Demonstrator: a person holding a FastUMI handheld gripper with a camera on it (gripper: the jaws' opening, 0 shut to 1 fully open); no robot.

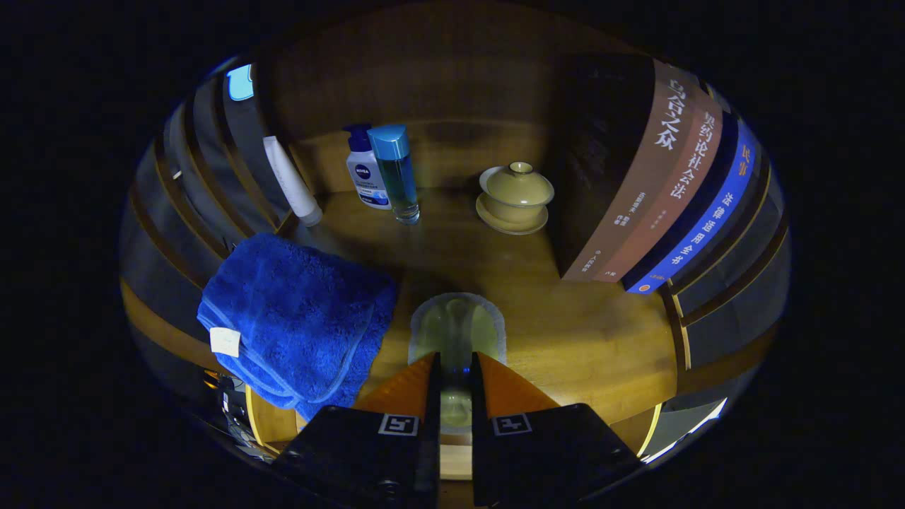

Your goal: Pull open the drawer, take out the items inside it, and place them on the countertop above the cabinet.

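Note:
My gripper (456, 364) is shut on a pale translucent packet (457, 326), which sticks out ahead of the fingertips and also shows in the narrow gap between the fingers. The packet hangs just above the wooden countertop (565, 332); I cannot tell whether it touches the wood. A folded blue towel (297, 318) lies on the countertop just left of the fingers, its near edge drooping over the front rim.
At the back of the countertop stand a white pump bottle (366, 177) and a blue-capped clear bottle (396, 173), with a white tube (291, 180) leaning to their left. A lidded yellow tea bowl (516, 198) sits on its saucer beyond the fingers. Upright books (657, 184) stand right of it.

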